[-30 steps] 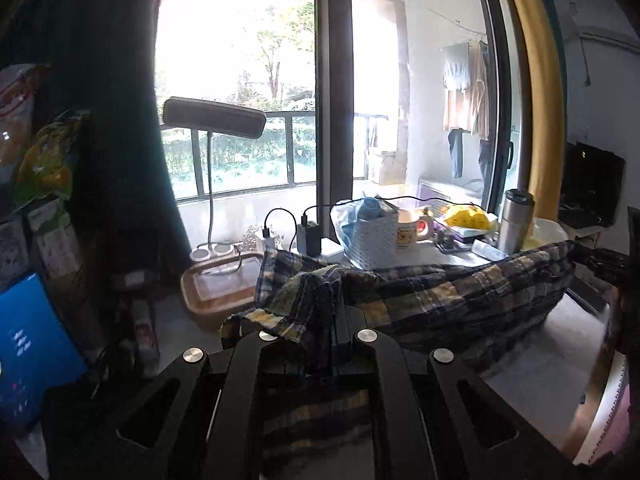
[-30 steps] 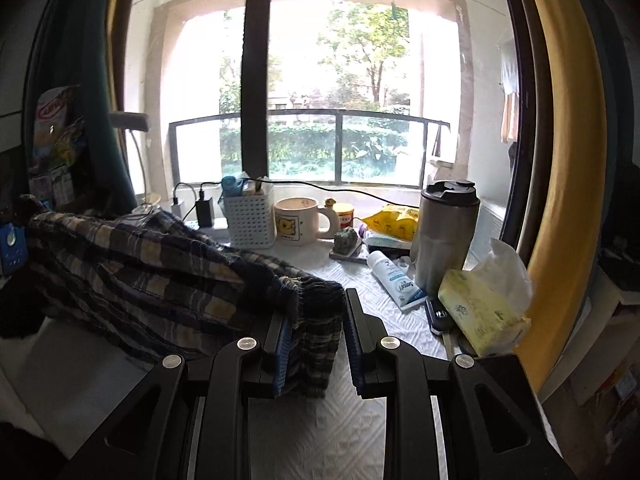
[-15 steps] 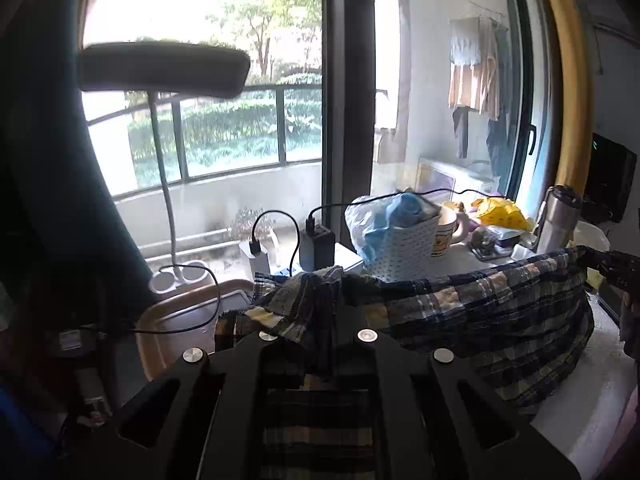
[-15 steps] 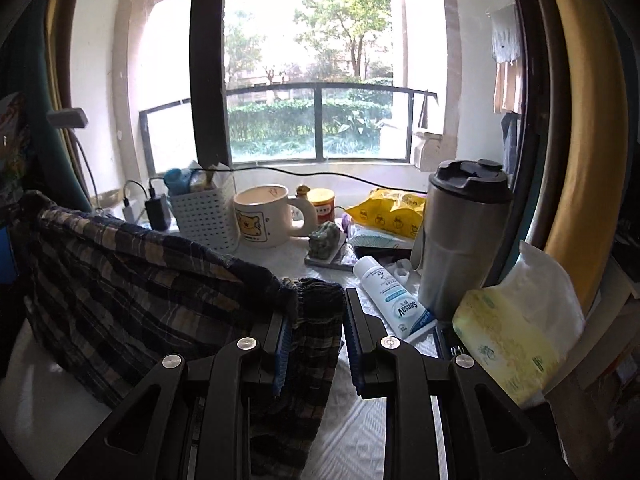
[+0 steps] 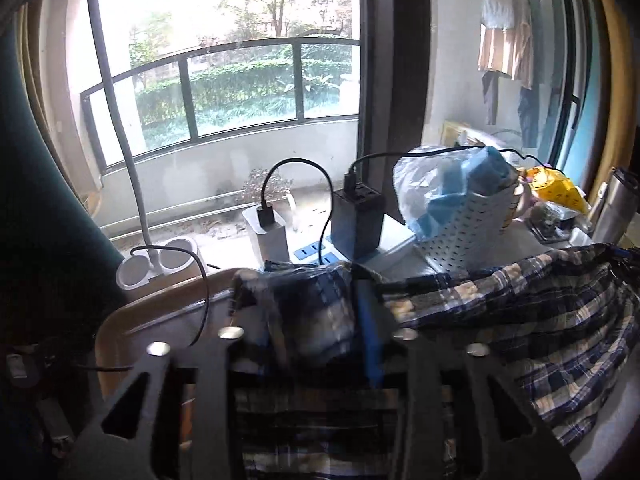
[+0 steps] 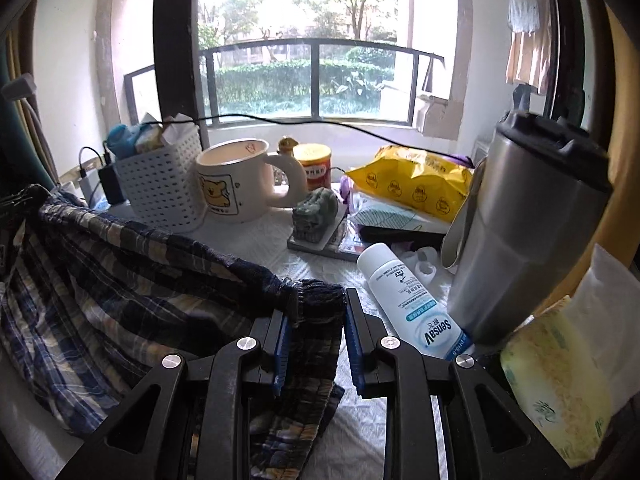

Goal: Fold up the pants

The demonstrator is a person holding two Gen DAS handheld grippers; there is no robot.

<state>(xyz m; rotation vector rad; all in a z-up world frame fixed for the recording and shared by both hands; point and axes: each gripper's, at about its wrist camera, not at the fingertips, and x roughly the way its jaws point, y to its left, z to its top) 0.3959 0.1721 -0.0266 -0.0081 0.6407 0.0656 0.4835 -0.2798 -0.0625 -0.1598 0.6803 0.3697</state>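
- Where the left gripper (image 5: pixel 316 308) meets the pants (image 5: pixel 500 320), the picture is blurred by motion; a bunched fold of plaid is seen pinched between its fingers, whose tips are partly buried in cloth.
- One pair of pants (image 6: pixel 120 280) is held up between both grippers, stretched across above the table (image 6: pixel 248 240), with the lower part hanging down and cut off by both frames.
- The right gripper (image 6: pixel 316 312) is closed on the other end of the pants; the dark hem is wedged between the blue pads (image 6: pixel 282 340), though a gap remains beside the right finger.
- In the right view are counted one basket (image 6: pixel 160 192), one mug (image 6: pixel 236 180), one red tin (image 6: pixel 316 164), one yellow bag (image 6: pixel 412 184), one white tube (image 6: pixel 412 304), one steel tumbler (image 6: pixel 520 232) and one tissue pack (image 6: pixel 560 392).
- Two chargers (image 5: pixel 358 220) with cables are seen in the left view, near a lamp base (image 5: pixel 156 260) and a tan tray (image 5: pixel 132 320).
- The tube lies just beside the right gripper, and the tumbler stands near it on the right.
- What lies under the hanging cloth is hidden.
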